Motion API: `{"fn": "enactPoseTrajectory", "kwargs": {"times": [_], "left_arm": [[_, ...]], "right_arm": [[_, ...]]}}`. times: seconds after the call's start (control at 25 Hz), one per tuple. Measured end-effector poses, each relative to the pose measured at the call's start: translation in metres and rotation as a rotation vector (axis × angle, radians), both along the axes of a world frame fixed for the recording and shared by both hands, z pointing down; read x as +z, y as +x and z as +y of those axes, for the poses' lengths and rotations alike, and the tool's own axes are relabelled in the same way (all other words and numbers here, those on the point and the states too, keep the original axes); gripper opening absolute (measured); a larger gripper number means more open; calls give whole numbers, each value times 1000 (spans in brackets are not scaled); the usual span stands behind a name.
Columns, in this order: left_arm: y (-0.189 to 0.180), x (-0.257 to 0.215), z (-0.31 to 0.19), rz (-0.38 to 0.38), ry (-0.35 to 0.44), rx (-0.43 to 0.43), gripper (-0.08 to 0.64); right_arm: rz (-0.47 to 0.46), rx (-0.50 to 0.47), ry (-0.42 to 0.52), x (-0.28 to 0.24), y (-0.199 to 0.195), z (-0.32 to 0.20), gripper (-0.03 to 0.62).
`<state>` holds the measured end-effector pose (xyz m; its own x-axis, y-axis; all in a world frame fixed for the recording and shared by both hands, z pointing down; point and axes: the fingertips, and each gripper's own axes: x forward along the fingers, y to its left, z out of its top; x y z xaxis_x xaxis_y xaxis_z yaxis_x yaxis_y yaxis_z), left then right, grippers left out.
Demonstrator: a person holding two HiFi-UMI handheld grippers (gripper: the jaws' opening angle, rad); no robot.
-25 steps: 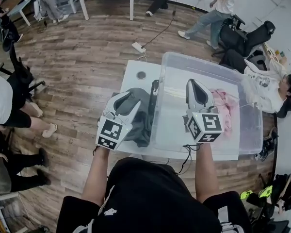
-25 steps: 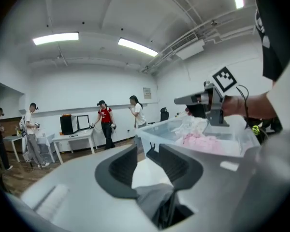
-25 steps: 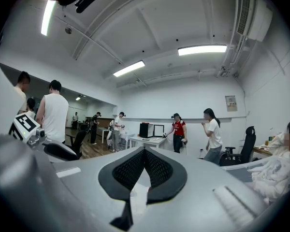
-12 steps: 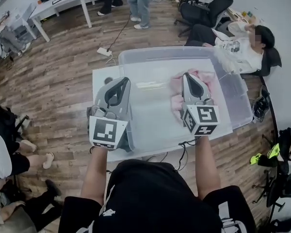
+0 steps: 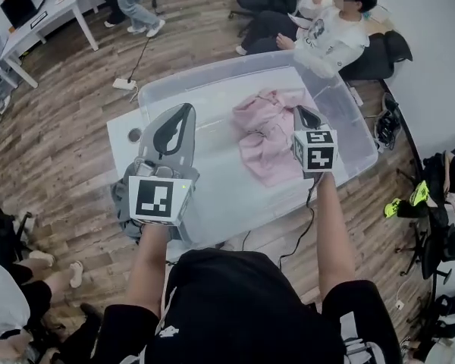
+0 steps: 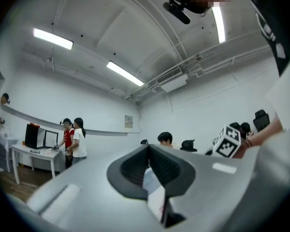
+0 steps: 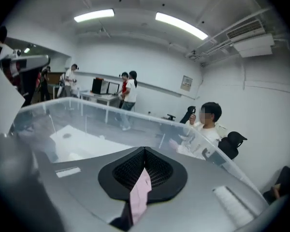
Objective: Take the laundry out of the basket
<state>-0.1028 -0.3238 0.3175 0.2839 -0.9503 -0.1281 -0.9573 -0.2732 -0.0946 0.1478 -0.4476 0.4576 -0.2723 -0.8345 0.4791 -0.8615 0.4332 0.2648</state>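
A clear plastic bin point(image 5: 212, 73) stands on a white table point(image 5: 121, 144), with a pink garment point(image 5: 267, 136) crumpled inside toward its right half. A grey garment point(image 5: 122, 205) lies on the table left of the bin, mostly hidden under my left gripper. My left gripper point(image 5: 183, 111) hangs over the bin's left part, shut and empty; in its own view the left gripper point(image 6: 149, 147) points at the room. My right gripper point(image 5: 301, 112) is shut over the pink garment's right edge, holding nothing. In its own view pink cloth point(image 7: 139, 197) shows below the right gripper point(image 7: 145, 149).
A seated person in a white shirt point(image 5: 335, 30) is just beyond the bin's far right corner, with office chairs point(image 5: 387, 51) nearby. A power strip point(image 5: 123, 84) lies on the wood floor. A desk point(image 5: 49, 14) and standing people are at far left. A small dark disc point(image 5: 134, 135) sits on the table.
The left gripper rose off the grey garment, its jaws closed empty, and it came over the bin. The right gripper moved forward and down toward the pink garment. The head view swung.
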Motion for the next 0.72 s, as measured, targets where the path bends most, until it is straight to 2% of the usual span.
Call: {"fn": "enactPoseTrajectory", "kwargs": {"times": [0.12,0.2,0.24,0.28,0.36,0.44,0.56,0.72], "left_arm": [[6,4,-13,40,8,16,9],[11,8,-19,43,3,27,9],[14,10,-23,44,-2,36,9],[17,13,-26,45,-8,45,9],[22,20,-33,49,-22,59,9],[25,29,-39,60,-41,67,9],[27,43,-47,62,-74,72,9],[28,54,-51,56,-119,72,9]], "right_arm": [[103,0,-127,42,16,-16,0],[148,-43,-195,70,14,-21,5],[166,-78,-227,84,10,-23,108],[182,-114,-258,97,6,-24,183],[234,-183,-303,120,-2,-27,251],[307,-245,-346,143,-6,-33,353],[411,-306,-412,174,-6,-43,461],[474,-346,-492,205,-10,-53,541]]}}
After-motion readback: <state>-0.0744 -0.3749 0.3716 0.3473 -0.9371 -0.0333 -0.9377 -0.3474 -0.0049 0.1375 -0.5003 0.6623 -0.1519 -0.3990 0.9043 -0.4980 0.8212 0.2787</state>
